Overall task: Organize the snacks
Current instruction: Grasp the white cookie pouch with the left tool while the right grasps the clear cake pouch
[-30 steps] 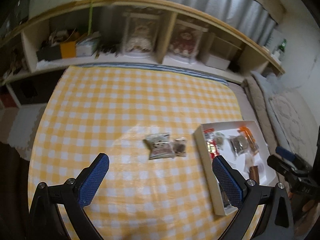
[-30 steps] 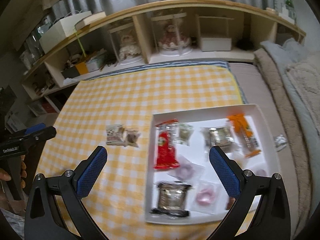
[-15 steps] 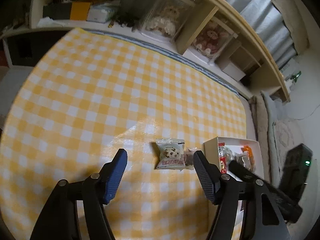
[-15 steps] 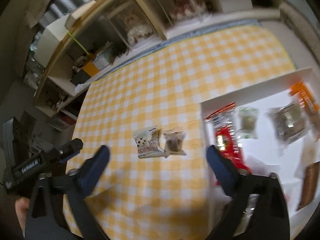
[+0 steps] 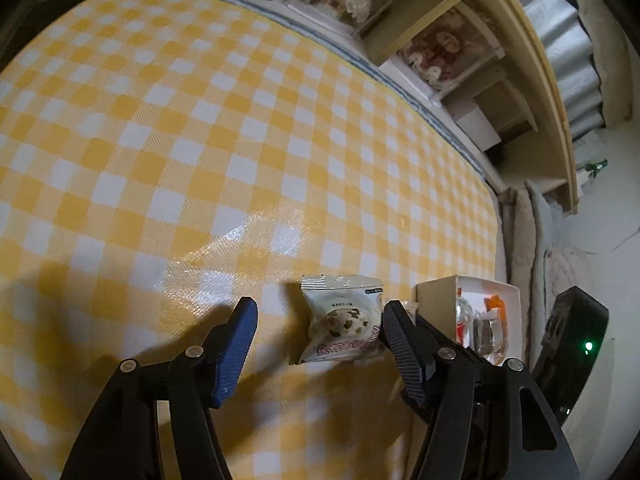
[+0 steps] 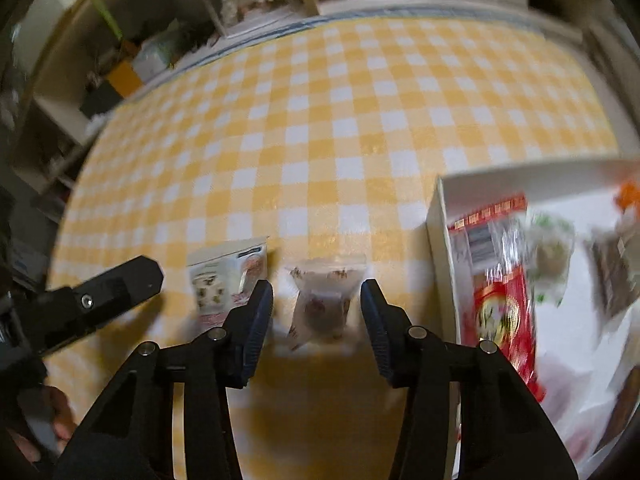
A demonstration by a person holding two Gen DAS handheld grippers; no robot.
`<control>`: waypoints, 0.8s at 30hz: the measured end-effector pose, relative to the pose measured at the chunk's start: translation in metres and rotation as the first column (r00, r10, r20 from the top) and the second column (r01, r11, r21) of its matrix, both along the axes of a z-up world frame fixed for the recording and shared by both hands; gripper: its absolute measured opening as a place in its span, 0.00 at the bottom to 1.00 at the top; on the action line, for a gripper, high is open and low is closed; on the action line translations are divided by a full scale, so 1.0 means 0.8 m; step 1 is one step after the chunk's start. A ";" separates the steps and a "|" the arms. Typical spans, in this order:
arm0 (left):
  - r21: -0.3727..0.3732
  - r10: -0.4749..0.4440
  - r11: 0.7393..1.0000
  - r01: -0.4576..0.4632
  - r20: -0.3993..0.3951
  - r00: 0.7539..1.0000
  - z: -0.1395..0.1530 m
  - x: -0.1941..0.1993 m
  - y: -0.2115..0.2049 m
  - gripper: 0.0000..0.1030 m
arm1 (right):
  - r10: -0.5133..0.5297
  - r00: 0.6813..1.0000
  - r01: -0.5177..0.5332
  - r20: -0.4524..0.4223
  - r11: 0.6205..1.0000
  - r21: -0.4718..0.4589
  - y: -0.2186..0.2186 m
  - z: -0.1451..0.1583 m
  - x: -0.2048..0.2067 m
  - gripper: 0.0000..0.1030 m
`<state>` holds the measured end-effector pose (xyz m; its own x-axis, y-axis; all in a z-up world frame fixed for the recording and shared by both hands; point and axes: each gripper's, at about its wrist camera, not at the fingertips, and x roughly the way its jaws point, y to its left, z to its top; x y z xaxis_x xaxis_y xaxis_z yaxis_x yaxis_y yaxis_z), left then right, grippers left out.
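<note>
Two snack packets (image 6: pixel 322 304) side by side; long axes toward shelf.

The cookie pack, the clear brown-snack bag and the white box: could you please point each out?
Cookie pack (image 5: pixel 340 316): left wrist view, printed front.
Clear bag (image 6: pixel 322 304): right wrist view, middle of its front.
White box (image 6: pixel 434 216): right wrist view, left wall.

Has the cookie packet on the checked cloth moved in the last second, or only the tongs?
No. The cookie packet lies beside the white box as before. Only the left tongs came down around it, jaws closing but not yet gripping.
</note>
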<state>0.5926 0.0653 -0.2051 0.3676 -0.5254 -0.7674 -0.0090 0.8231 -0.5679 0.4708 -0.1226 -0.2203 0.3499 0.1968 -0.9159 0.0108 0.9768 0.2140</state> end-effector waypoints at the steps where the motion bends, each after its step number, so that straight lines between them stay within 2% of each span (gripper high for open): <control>1: 0.003 -0.003 1.000 0.003 -0.005 1.000 -0.004 0.002 -0.001 0.61 | 0.012 1.000 -0.012 0.006 0.999 -0.032 0.004 -0.002 0.000 0.44; 3: 0.010 -0.002 1.000 0.002 -0.016 1.000 -0.013 0.007 -0.001 0.61 | 0.038 0.999 -0.036 0.018 0.995 -0.096 0.011 -0.005 -0.001 0.36; 4: 0.012 -0.001 1.000 0.001 -0.020 1.000 -0.015 0.008 -0.001 0.61 | 0.060 0.998 -0.056 0.031 0.992 -0.117 0.014 -0.005 -0.003 0.25; 6: 0.012 -0.004 1.000 0.005 -0.028 1.000 -0.019 0.011 -0.003 0.61 | 0.093 0.996 -0.092 0.014 0.992 -0.085 0.019 -0.011 -0.005 0.25; 9: 0.033 -0.021 0.999 0.022 -0.030 0.999 -0.017 0.013 -0.008 0.61 | 0.143 0.989 -0.139 0.034 0.986 -0.088 0.031 -0.010 -0.015 0.25; 16: 0.144 -0.068 0.987 0.073 -0.040 0.997 -0.009 0.006 -0.026 0.61 | 0.220 0.975 -0.221 0.020 0.975 0.037 0.057 -0.007 -0.032 0.25; 19: 0.223 -0.087 0.971 0.092 -0.030 0.996 -0.007 0.005 -0.041 0.56 | 0.256 0.967 -0.257 0.016 0.966 0.037 0.070 -0.004 -0.040 0.25; 24: 0.342 -0.144 0.929 0.140 -0.014 0.989 -0.006 -0.001 -0.074 0.55 | 0.277 0.961 -0.276 -0.009 0.961 0.029 0.074 0.000 -0.055 0.25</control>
<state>0.5915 0.0062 -0.2100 0.3177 -0.2802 -0.9058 0.1272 0.9593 -0.2521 0.4271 -0.0634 -0.2202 0.2661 0.3093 -0.9130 -0.2558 0.9358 0.2425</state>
